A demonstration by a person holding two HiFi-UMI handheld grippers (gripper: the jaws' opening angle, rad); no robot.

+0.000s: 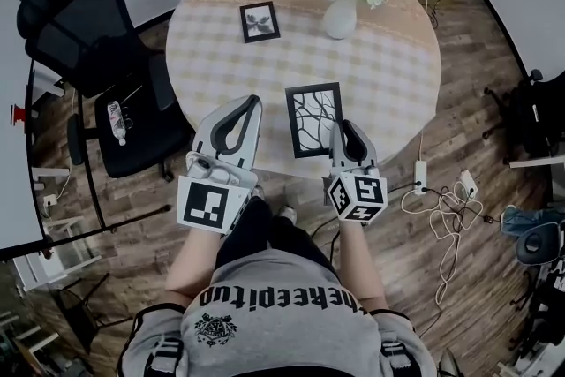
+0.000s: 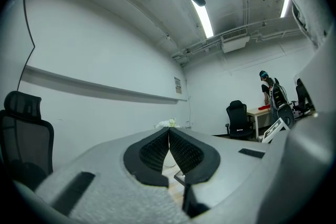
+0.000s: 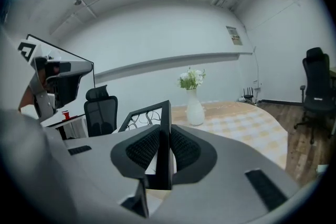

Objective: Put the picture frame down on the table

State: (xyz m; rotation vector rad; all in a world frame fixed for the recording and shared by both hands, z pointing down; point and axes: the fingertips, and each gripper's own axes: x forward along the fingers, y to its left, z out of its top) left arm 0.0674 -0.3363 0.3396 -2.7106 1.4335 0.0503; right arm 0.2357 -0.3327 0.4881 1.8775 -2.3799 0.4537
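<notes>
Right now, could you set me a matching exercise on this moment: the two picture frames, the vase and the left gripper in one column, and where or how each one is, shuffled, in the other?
Things
1. large black picture frame with the branch pattern
2. small black picture frame with the leaf print
3. white vase of white flowers
4. left gripper

Places and states
A. shut, nothing between its fingers
B. on the round checked table, far side, to the right
C. clamped at its edge by the right gripper
D. on the table, far side, to the left, untouched

Pairs: 1-C, 2-D, 3-B, 4-A
</notes>
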